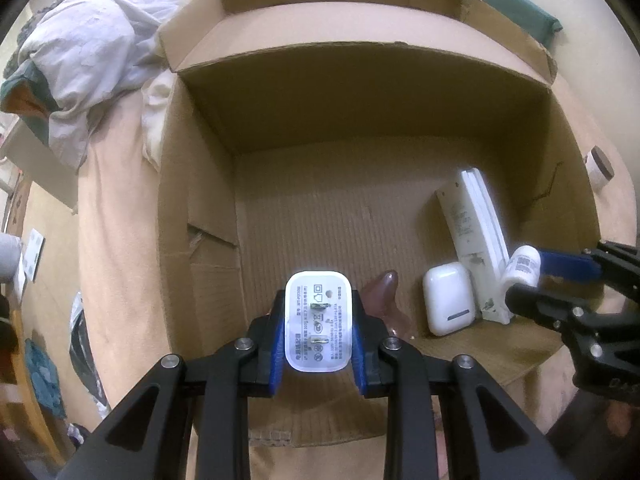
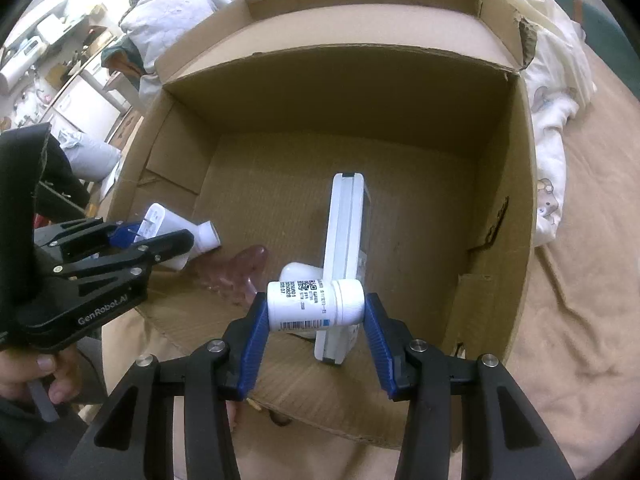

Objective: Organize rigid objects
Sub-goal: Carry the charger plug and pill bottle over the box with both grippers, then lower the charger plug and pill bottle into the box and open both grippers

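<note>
Left gripper [image 1: 318, 330] clamped on a white charger [image 1: 318, 322], prongs facing the camera, over the near edge of the cardboard box [image 1: 208, 184]. Right gripper [image 2: 316, 314] clamped end to end on a small white bottle [image 2: 316, 307], at 3 o'clock in the left view. Both likely light, stiff and smooth, so prone to slip; best squeezed on flat sides. Already inside: a remote [image 1: 478, 240], an earbud case [image 1: 447, 304], a pinkish clear item [image 1: 386, 300] hard to identify. Near wall cut off.
</note>
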### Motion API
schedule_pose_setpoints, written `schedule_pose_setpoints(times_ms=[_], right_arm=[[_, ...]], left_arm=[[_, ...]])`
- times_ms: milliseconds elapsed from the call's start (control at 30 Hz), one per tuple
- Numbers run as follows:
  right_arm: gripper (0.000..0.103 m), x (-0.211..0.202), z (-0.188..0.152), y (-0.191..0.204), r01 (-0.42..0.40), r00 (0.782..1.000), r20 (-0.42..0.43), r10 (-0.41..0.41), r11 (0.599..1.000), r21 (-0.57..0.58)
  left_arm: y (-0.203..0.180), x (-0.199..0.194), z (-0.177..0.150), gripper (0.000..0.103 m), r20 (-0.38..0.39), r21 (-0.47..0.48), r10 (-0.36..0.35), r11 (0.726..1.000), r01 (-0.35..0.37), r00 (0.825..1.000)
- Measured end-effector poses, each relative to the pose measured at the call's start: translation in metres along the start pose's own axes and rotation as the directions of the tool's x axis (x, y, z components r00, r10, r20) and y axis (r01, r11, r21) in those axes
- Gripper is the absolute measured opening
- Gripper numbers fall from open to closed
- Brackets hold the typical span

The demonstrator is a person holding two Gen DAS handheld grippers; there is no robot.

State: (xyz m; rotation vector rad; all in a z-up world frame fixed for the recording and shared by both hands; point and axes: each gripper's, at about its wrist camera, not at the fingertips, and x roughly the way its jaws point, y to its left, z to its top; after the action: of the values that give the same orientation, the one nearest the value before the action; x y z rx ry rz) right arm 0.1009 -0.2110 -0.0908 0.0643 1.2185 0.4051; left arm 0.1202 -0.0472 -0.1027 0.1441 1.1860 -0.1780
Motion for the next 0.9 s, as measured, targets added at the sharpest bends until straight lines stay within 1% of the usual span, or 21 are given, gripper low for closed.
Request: schedule_pose_setpoints(times_ms=[233,333,367,400,467,533,567,600,633,667,700,800,867,900], right_arm=[[0.05,-0.001,0.001,-0.003,-0.029,1.0,0.001,0.029,0.999,0.017],[0.051,-0.003,0.001,-0.003,-0.023,1.0,0.009,0.023,1.0,0.017],[0.053,-0.004,0.001,-0.002,-0.022,1.0,0.017,0.022,1.0,0.014],[0.058,-0.006,0.001,-0.001,-0.019,0.999,0.027,0.019,1.0,0.009],[0.064,-0.011,0.003,0.002,-0.014,0.999,0.047,0.014,1.0,0.0],[0.068,-0.016,0.004,0.003,-0.017,0.997,0.074,0.018,1.0,-0.004],[0.074,-0.018,0.005,0.003,-0.019,0.996,0.085,0.02,1.0,-0.004],[0.082,-0.021,0.006,0.003,-0.021,0.995,0.1,0.021,1.0,-0.003],[0.086,-0.024,0.006,0.003,-0.025,0.993,0.113,0.025,1.0,0.001],[0.092,-0.027,0.007,0.002,-0.031,0.991,0.127,0.03,1.0,0.005],[0.098,-0.03,0.007,0.002,-0.036,0.989,0.142,0.034,0.999,0.011],[0.1,-0.039,0.009,-0.002,-0.046,0.982,0.186,0.039,0.999,0.029],[0.103,-0.045,0.009,-0.005,-0.06,0.974,0.222,0.049,0.997,0.041],[0.103,-0.049,0.009,-0.006,-0.06,0.97,0.24,0.048,0.997,0.043]], left_arm=[[-0.002,-0.002,-0.001,0.024,-0.004,0.009,0.004,1.0,-0.004,1.0],[-0.001,-0.002,-0.001,0.024,-0.005,0.008,0.002,1.0,-0.002,1.0],[0.0,-0.003,-0.001,0.024,-0.006,0.006,-0.001,1.0,0.001,1.0],[0.0,-0.004,-0.001,0.024,-0.002,0.005,-0.004,1.0,0.004,1.0],[0.0,-0.006,0.0,0.024,0.008,0.01,0.002,1.0,-0.002,1.0],[-0.002,-0.009,0.001,0.025,0.02,0.02,0.008,1.0,-0.009,1.0],[-0.004,-0.01,0.002,0.033,0.024,0.027,0.012,1.0,-0.012,1.0],[-0.006,-0.012,0.002,0.05,0.029,0.036,0.019,0.999,-0.02,0.999],[-0.008,-0.015,0.001,0.058,0.043,0.042,0.024,0.999,-0.026,0.999],[-0.008,-0.018,0.0,0.067,0.058,0.04,0.024,0.999,-0.027,0.998],[-0.008,-0.022,0.0,0.068,0.074,0.036,0.021,0.999,-0.024,0.997],[-0.008,-0.029,0.0,0.068,0.086,0.029,0.011,1.0,-0.013,0.996],[-0.007,-0.033,0.0,0.068,0.095,0.022,0.012,1.0,-0.014,0.995],[-0.006,-0.035,0.0,0.068,0.1,0.021,0.011,1.0,-0.013,0.995]])
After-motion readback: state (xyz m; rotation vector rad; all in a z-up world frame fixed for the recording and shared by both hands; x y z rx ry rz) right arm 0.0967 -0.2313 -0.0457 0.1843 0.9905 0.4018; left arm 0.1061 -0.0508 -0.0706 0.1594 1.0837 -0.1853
